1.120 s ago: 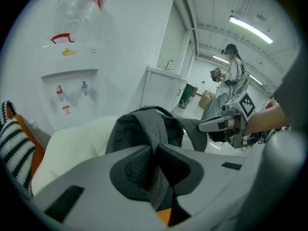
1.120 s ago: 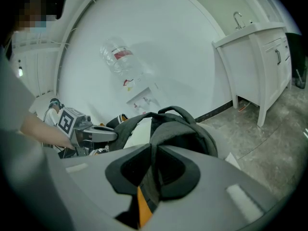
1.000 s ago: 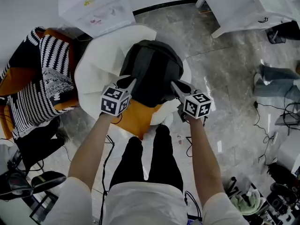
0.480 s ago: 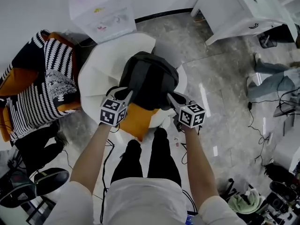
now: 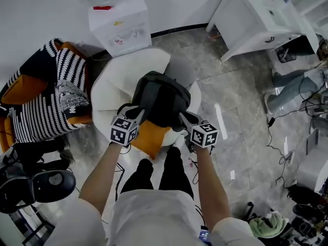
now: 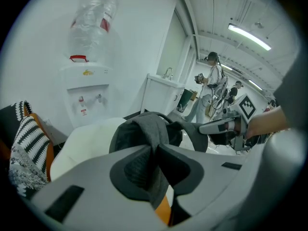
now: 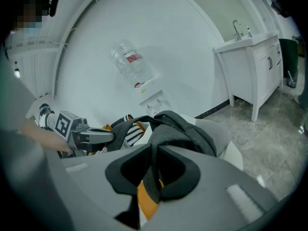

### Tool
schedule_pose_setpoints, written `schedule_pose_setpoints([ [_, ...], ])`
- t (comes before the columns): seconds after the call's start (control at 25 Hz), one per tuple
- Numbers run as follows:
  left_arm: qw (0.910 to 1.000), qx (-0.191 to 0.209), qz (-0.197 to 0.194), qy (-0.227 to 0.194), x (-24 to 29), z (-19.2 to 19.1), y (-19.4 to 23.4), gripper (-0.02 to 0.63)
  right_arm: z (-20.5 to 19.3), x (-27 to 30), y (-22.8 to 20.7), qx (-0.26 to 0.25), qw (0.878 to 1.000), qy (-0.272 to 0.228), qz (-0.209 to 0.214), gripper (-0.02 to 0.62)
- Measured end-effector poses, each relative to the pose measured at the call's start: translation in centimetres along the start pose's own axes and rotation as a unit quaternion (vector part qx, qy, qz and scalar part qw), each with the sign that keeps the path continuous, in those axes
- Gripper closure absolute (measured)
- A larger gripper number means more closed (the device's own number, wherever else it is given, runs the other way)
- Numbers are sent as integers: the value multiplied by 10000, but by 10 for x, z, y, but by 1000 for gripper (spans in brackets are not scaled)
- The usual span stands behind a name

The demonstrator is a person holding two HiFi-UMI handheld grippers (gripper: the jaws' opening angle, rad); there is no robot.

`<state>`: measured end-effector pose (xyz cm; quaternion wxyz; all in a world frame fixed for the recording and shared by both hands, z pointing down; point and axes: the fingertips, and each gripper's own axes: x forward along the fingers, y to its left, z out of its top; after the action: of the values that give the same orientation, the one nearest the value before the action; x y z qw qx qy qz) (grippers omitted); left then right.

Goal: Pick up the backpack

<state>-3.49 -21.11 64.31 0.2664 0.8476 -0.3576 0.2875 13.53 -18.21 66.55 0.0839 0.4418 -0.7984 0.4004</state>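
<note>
Grey backpack (image 5: pixel 161 99) over white chair (image 5: pixel 110 81), left tool (image 5: pixel 139 113) and right tool (image 5: pixel 181 116) clamping its edges.

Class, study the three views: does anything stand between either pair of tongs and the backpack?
Nothing visible does. The left tongs and the right tongs are each shut on dark fabric of the backpack, one at each side of it.
</note>
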Motion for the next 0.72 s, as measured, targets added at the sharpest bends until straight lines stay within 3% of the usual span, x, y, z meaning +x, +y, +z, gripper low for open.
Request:
schedule_pose_setpoints([
  [0.72,9985,67,182,-506,-47,51,0,566,31,-7,38,-311,9994,-35,170,558],
])
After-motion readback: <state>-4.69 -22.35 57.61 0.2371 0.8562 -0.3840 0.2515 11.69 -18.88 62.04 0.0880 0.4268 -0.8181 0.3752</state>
